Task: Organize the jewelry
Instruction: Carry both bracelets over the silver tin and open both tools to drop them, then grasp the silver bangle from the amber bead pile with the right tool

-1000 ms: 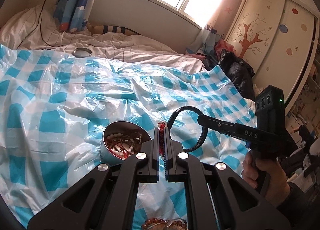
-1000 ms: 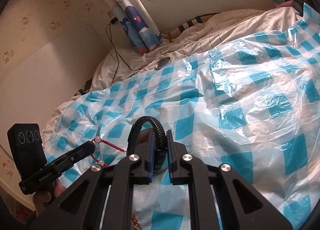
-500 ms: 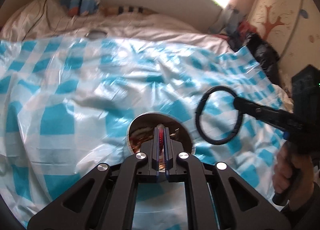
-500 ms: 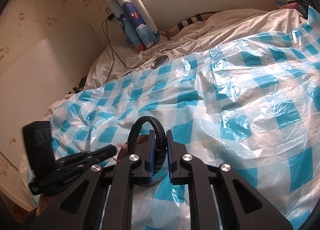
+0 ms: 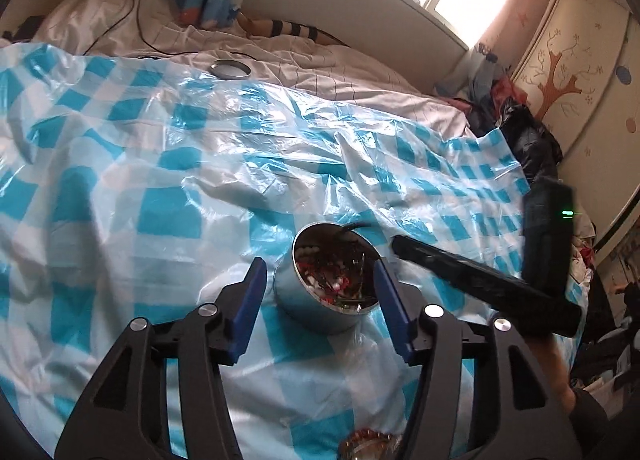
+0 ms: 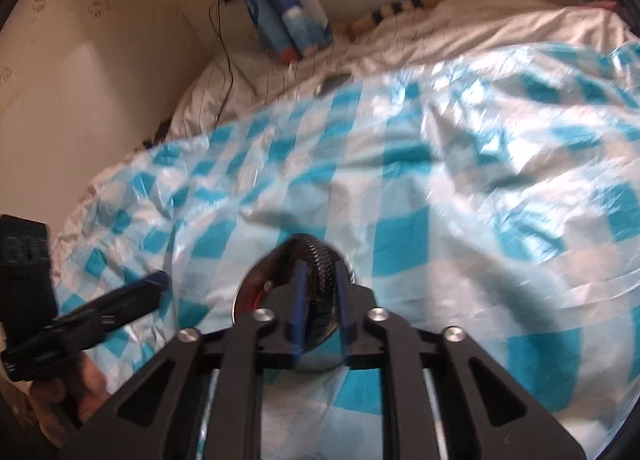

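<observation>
The left gripper (image 5: 318, 290), jaws spread apart, is hovering over the round metal tin (image 5: 320, 310) of jewelry on the checkered plastic sheet (image 5: 160, 188); the right gripper (image 6: 320, 300) is clamping the black braided bracelet (image 6: 318, 260) above the tin, likely needing release next

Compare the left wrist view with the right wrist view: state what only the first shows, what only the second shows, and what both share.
Only the left wrist view shows the jewelry heaped inside the round metal tin, the open left gripper flanking it, and a second beaded piece at the bottom edge. Only the right wrist view shows the black braided bracelet between the right gripper fingers, over the tin, jaws slightly parted. Both show the blue checked plastic sheet, the tin, and the small round lid further up the bed.
</observation>
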`<state>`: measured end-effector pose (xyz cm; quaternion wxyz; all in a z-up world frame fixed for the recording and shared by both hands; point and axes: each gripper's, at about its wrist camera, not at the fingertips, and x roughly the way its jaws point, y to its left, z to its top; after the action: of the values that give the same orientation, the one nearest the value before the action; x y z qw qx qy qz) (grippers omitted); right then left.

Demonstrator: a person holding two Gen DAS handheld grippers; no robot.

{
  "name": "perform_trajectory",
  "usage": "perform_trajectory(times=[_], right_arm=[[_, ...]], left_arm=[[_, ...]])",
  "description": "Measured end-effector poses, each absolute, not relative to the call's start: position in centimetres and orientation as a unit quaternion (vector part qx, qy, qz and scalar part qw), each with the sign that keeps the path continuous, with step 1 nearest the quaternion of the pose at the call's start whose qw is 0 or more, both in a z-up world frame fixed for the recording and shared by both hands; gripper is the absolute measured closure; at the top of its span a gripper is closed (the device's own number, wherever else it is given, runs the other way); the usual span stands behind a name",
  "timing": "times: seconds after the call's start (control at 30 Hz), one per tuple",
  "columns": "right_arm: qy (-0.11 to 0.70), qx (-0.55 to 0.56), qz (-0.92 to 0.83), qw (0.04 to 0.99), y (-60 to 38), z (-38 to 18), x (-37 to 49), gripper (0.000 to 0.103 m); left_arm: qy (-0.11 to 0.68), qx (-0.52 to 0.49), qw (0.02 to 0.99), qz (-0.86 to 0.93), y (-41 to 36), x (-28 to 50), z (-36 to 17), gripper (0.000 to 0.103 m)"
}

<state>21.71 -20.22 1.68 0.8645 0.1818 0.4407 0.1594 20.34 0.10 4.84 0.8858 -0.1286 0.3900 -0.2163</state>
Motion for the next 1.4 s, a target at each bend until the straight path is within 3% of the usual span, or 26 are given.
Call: perform_trajectory(times=[0.2, 0.43, 0.8, 1.03, 1.2, 1.4], right_arm=[[0.422, 0.186, 0.149, 0.874, -21.6, 3.9, 20.5, 0.07], [0.426, 0.164, 0.158, 0.876, -22.1, 5.9, 17.6, 0.055], [0.504, 0.057, 0.211, 0.835, -19.1, 3.2, 10.2, 0.053], [0.544, 0.049, 0.271, 0.792, -16.8, 0.2, 8.9, 0.053], [0.558, 0.048, 0.273, 0.782, -16.2, -0.9, 9.2, 0.064], [0.564, 0.074, 0.301, 0.766, -16.2, -1.5, 8.9, 0.084]], left_arm=[[0.421, -0.103, 0.875, -0.214, -0.2, 16.8, 3.2, 0.046], [0.444, -0.02, 0.857, -0.261, -2.5, 13.7, 1.6, 0.046], [0.478, -0.001, 0.828, -0.294, -2.1, 10.5, -0.2, 0.046], [0.488, -0.048, 0.82, -0.293, 0.5, 10.8, -0.2, 0.046], [0.489, -0.048, 0.819, -0.296, 0.5, 10.9, -0.2, 0.046], [0.494, -0.05, 0.812, -0.307, -0.1, 11.0, -0.2, 0.046]])
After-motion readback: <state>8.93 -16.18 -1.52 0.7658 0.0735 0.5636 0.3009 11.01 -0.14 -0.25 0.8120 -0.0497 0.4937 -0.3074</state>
